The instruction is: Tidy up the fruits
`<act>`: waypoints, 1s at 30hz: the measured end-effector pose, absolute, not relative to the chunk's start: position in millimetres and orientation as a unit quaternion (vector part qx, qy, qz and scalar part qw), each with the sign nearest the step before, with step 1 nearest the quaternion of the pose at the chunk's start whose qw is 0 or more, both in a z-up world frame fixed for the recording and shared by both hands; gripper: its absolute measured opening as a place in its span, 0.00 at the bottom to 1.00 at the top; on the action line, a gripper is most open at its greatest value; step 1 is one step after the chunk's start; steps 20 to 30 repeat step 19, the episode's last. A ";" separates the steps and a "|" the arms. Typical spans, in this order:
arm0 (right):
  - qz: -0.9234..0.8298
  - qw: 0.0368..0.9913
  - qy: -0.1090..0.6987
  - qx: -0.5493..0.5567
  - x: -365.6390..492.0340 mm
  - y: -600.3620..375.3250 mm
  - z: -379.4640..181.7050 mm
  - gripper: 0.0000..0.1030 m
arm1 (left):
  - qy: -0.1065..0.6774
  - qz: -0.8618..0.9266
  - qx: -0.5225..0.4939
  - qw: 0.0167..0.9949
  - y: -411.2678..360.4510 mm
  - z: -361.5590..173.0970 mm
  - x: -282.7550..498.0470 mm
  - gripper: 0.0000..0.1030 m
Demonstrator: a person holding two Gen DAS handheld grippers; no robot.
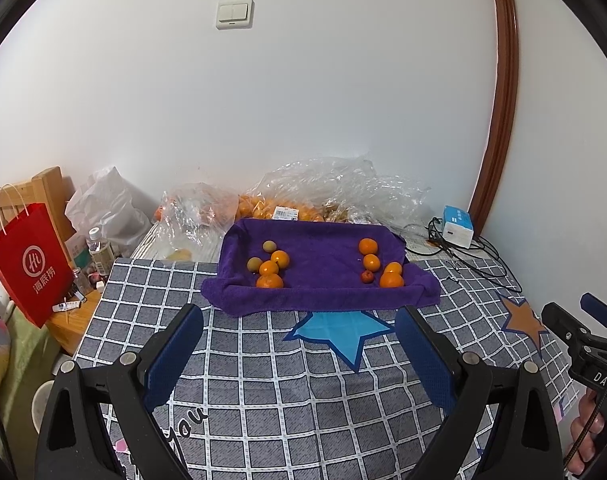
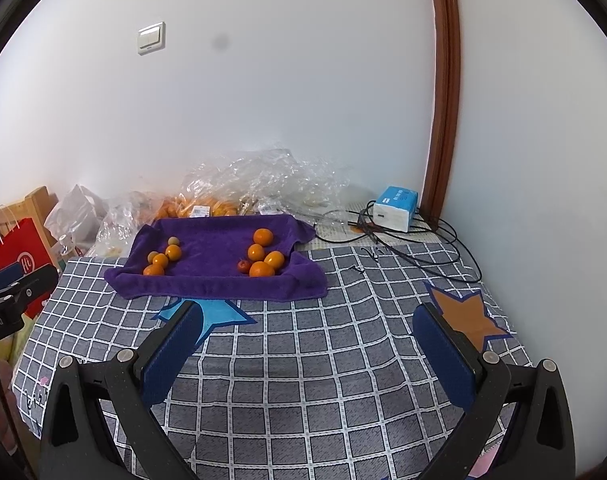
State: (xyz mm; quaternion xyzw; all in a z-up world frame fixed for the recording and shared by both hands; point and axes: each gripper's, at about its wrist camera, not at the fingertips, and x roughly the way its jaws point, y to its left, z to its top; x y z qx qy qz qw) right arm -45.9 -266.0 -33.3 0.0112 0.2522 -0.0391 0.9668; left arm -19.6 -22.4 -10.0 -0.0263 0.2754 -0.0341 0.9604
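Note:
A purple towel point(image 1: 323, 256) point(image 2: 211, 256) lies on the far half of the checked tablecloth, its edges raised like a tray. On its left sit three oranges point(image 1: 269, 272) point(image 2: 161, 260) and two small pale fruits point(image 1: 269, 246) point(image 2: 173, 241). On its right lie several oranges point(image 1: 383, 270) point(image 2: 263, 258) and one small red fruit point(image 1: 367, 277) point(image 2: 244, 266). My left gripper point(image 1: 299, 320) hangs open in front of the towel, nothing between its fingers. My right gripper point(image 2: 307, 318) is open too, empty, nearer the table's right side.
Crumpled clear plastic bags point(image 1: 335, 188) point(image 2: 259, 176) with more oranges lie behind the towel by the wall. A blue-white box point(image 1: 457, 226) point(image 2: 395, 208) with black cables sits at the back right. A red paper bag point(image 1: 31, 260) and bottles stand left, off the table.

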 end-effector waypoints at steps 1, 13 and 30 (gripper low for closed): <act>-0.039 0.967 0.251 0.010 -46.3 -265.6 -32.8 1.00 | 0.276 -0.034 -0.026 0.960 -21.6 -10.5 -19.2 0.94; -0.038 0.968 0.248 0.010 -48.8 -264.4 -30.2 1.00 | 0.278 -0.040 -0.026 0.960 -23.8 -10.1 -21.3 0.94; -0.037 0.968 0.246 0.012 -49.4 -265.7 -31.2 1.00 | 0.273 -0.042 -0.025 0.961 -22.4 -9.0 -21.3 0.94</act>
